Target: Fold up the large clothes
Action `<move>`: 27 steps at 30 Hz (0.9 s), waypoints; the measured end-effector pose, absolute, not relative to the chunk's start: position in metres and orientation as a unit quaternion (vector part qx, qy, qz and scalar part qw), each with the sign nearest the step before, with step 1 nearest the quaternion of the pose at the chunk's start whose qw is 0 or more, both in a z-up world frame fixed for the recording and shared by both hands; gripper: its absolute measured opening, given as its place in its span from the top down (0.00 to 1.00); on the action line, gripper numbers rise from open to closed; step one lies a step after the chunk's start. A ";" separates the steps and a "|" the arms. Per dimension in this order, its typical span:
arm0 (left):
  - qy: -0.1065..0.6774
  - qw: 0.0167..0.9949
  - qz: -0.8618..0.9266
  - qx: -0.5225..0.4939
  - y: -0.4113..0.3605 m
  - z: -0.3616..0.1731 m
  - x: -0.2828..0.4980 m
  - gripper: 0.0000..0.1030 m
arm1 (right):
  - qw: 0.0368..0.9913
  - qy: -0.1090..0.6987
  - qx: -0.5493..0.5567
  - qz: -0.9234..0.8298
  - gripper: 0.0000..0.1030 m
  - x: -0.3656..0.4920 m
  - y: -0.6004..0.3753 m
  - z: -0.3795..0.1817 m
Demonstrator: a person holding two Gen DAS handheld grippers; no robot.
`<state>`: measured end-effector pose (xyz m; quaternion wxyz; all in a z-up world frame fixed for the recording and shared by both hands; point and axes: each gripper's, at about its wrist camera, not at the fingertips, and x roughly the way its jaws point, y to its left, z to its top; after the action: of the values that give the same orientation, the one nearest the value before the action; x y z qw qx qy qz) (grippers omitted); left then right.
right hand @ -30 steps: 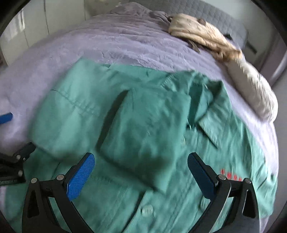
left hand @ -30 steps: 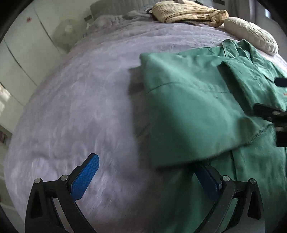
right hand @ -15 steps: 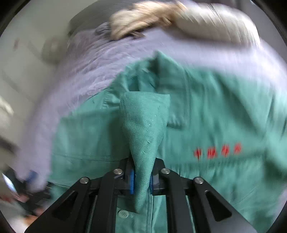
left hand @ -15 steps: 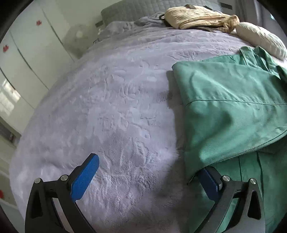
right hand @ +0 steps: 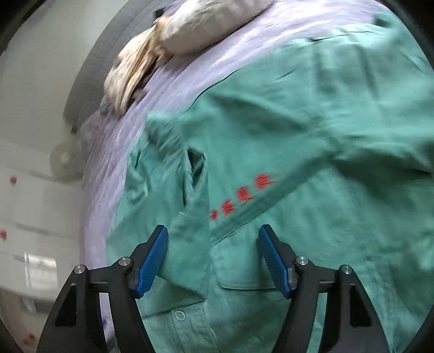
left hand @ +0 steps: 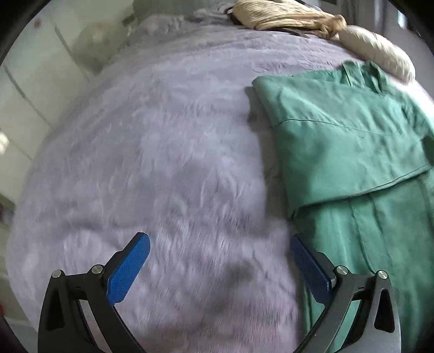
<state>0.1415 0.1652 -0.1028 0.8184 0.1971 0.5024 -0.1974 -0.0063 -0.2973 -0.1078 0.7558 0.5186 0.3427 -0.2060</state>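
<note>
A wide bed [left hand: 162, 152] covered in a fuzzy lilac blanket fills both wrist views. A large green work shirt [right hand: 312, 168] lies spread on it, the biggest thing on the bed.

Seen from the left tool [left hand: 219, 255], the shirt [left hand: 352, 152] lies ahead and to the right, with one sleeve folded flat across its body and the collar at the far end. This tool's jaws stand wide apart with only blanket between them; its right blue pad sits just beside the shirt's near edge, and whether it touches the cloth cannot be told.

The right tool [right hand: 213, 252] hangs directly over the shirt. Its jaws have just been opening and now stand apart. A loose fold of green cloth [right hand: 190, 225] lies in the gap, close to the left blue pad, but the pads are not pinching it. Red embroidered characters [right hand: 241, 195] run across the shirt just ahead of this tool, and a chest pocket flap with a pale button [right hand: 179, 315] sits below and between its fingers.

Beyond the shirt, at the far end of the bed, lie a cream pillow [left hand: 377, 51] and a crumpled beige garment [left hand: 287, 13]. The right view is blurred.
</note>
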 end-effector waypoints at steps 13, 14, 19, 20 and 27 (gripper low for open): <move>0.556 0.789 -0.252 0.075 0.062 -0.133 0.255 0.00 | 0.764 0.388 0.488 -0.165 0.22 0.013 -0.292 -0.119; 0.559 0.787 -0.252 0.071 0.058 -0.136 0.258 0.00 | 0.763 0.389 0.489 -0.165 0.22 0.012 -0.292 -0.120; 0.580 0.773 -0.253 0.042 0.048 -0.142 0.264 0.82 | 0.772 0.423 0.443 -0.173 0.51 0.024 -0.286 -0.117; 0.583 0.770 -0.257 0.032 0.048 -0.140 0.265 0.91 | 0.776 0.440 0.414 -0.181 0.73 0.029 -0.283 -0.116; 0.551 0.799 -0.240 0.008 0.074 -0.126 0.263 0.94 | 0.830 0.431 0.322 -0.144 0.92 0.041 -0.275 -0.080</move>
<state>0.2632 0.0740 -0.1258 0.7991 0.0084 0.5513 -0.2395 0.0411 -0.2747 -0.0801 0.8305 0.3217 0.4313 -0.1440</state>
